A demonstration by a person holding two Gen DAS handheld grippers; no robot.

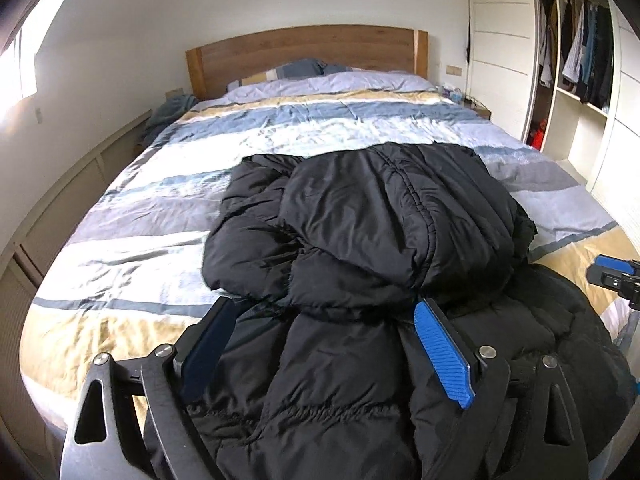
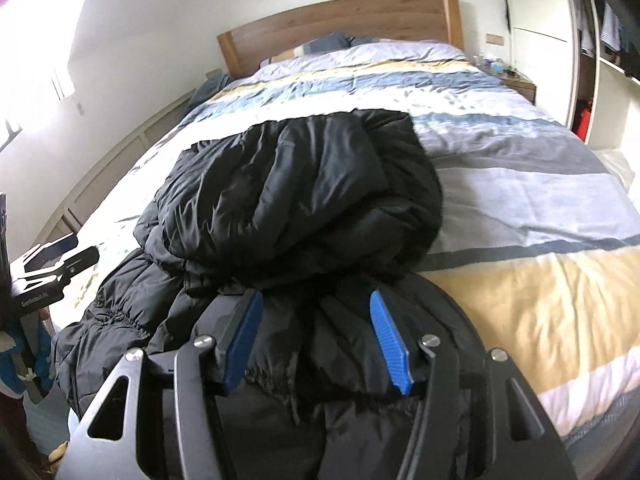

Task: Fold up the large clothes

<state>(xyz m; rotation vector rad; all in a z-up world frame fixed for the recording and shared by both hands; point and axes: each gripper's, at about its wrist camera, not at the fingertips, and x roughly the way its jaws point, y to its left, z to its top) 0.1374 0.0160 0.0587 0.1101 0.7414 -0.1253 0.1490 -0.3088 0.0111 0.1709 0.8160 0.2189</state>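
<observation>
Black puffer jacket (image 1: pixel 360 216) lies bundled on the striped bed (image 1: pixel 120 256), upper part doubled over — fold partly done. Your left gripper (image 1: pixel 324 356) and right gripper (image 2: pixel 316 340) both gape, pads clear — tidying remains.

Left gripper (image 1: pixel 320 344) and right gripper (image 2: pixel 316 336) angled downward, blue-padded fingers (image 1: pixel 442 354) apart.

We see a jacket (image 1: pixel 360 216) of quilted black cloth with slight sheen, a creased cotton-like duvet (image 1: pixel 160 208), a smooth wooden headboard (image 1: pixel 304 48), ribbed blue plastic pads (image 2: pixel 390 344)
</observation>
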